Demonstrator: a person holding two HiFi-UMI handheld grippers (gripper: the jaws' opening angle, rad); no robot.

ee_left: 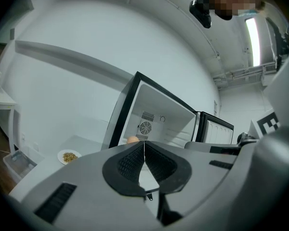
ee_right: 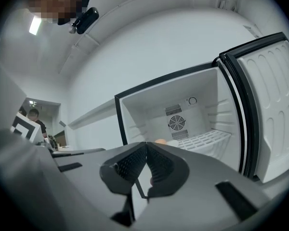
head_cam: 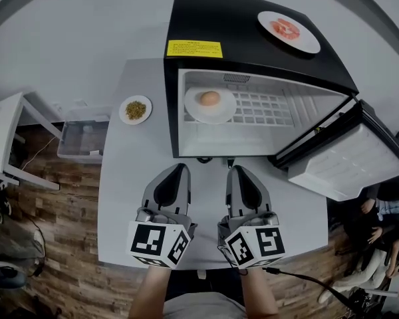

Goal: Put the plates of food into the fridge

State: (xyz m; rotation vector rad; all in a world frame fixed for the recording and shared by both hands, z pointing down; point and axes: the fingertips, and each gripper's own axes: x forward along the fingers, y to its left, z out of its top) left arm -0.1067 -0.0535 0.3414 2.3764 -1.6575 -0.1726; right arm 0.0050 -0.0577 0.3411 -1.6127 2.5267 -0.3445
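A small black fridge stands open on the grey table. On its wire shelf sits a white plate with a round orange food. Another plate, with red food, rests on the fridge top. A third plate, with greenish-brown food, lies on the table left of the fridge. My left gripper and right gripper hover side by side just in front of the fridge, both shut and empty. The left gripper and right gripper views show the pads pressed together.
The fridge door hangs open to the right. A clear plastic bin stands on the floor left of the table, and a white shelf unit further left. People sit at the right edge.
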